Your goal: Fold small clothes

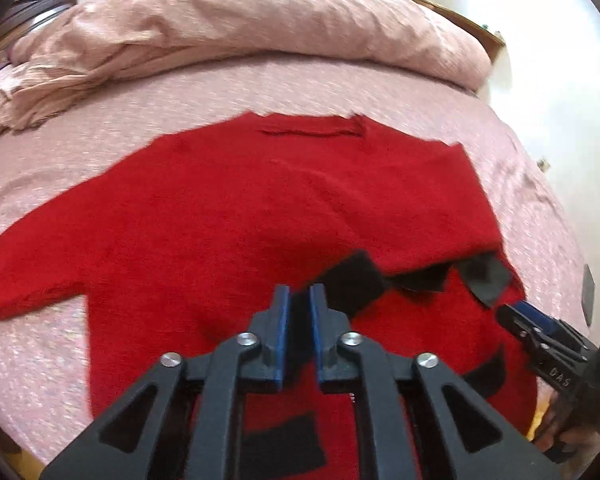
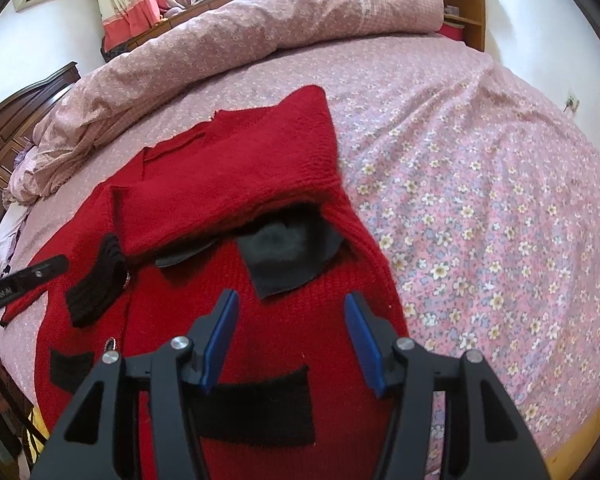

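Observation:
A red knitted sweater point(image 1: 228, 208) point(image 2: 228, 160) lies flat on the pink flowered bed sheet point(image 1: 204, 92) point(image 2: 480, 200), with one sleeve folded across its body. The black ribbed cuff point(image 1: 352, 280) point(image 2: 96, 284) rests on the red cloth. My left gripper point(image 1: 300, 290) point(image 2: 60, 264) hovers just short of that cuff, its jaws a narrow slit apart. The slit looks dark, and the right wrist view shows the fingertip clear of the cuff. My right gripper point(image 2: 290, 296) point(image 1: 516, 312) stands open over the sweater's lower part, above a black pocket patch point(image 2: 256, 404), holding nothing. A dark grey flap point(image 2: 288, 252) point(image 1: 486, 280) shows under the folded sleeve.
A rolled pink duvet point(image 1: 240, 28) point(image 2: 260, 28) lies along the far side of the bed. A wooden headboard shelf point(image 2: 464, 4) and a dark cabinet point(image 2: 4, 132) stand behind. Bare sheet stretches right of the sweater. A person's hand point(image 1: 560, 436) holds the right gripper.

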`<state>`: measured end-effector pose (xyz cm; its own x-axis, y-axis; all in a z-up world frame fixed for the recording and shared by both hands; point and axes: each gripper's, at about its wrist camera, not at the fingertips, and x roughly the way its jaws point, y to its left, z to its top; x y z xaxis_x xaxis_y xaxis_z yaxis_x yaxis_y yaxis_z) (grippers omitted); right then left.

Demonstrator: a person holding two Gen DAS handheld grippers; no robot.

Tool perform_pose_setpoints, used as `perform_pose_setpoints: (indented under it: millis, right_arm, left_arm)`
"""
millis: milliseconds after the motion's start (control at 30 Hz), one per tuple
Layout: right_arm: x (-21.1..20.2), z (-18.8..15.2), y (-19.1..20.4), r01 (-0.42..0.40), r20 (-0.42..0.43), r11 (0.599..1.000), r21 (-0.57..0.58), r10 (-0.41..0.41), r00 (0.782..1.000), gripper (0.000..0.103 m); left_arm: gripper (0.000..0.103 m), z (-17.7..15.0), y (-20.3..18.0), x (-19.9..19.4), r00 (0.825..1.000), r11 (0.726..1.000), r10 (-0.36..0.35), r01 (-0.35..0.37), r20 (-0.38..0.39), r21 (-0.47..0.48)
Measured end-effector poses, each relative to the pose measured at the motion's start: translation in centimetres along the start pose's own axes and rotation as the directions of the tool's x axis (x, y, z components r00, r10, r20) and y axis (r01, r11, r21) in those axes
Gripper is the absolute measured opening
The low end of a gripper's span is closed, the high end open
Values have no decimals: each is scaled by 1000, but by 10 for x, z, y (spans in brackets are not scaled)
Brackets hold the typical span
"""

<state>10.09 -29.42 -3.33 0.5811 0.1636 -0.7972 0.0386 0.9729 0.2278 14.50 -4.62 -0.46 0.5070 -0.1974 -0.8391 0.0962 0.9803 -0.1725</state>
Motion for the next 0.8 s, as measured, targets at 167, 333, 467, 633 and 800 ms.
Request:
perform_pose_setpoints:
  millis: [167, 333, 467, 633, 800]
  right_arm:
    - [-3, -1, -3, 0, 7, 1000, 3, 0, 1000, 58]
    - [-3, -2, -7, -7, 11, 1000, 7, 7, 1000, 58]
    - [0, -4, -9, -14, 13, 1000, 16, 14, 1000, 58]
    - [0, -6, -11, -25, 20, 999, 25, 24, 1000, 58]
    - [-1, -7, -12, -29, 24, 999, 25, 29, 999, 58]
  left_arm:
    - [25, 0, -31, 23, 999, 1000, 26, -26, -24, -3]
    - [25, 1, -36, 46, 999, 999, 30, -31, -24, -27]
    - [25, 2, -35, 39, 1000, 998, -11, 10, -9, -63]
    - [27, 5, -41, 20, 995, 993, -74, 80, 63, -90]
    - [29, 9, -38, 48, 999, 995, 41, -41, 3, -92]
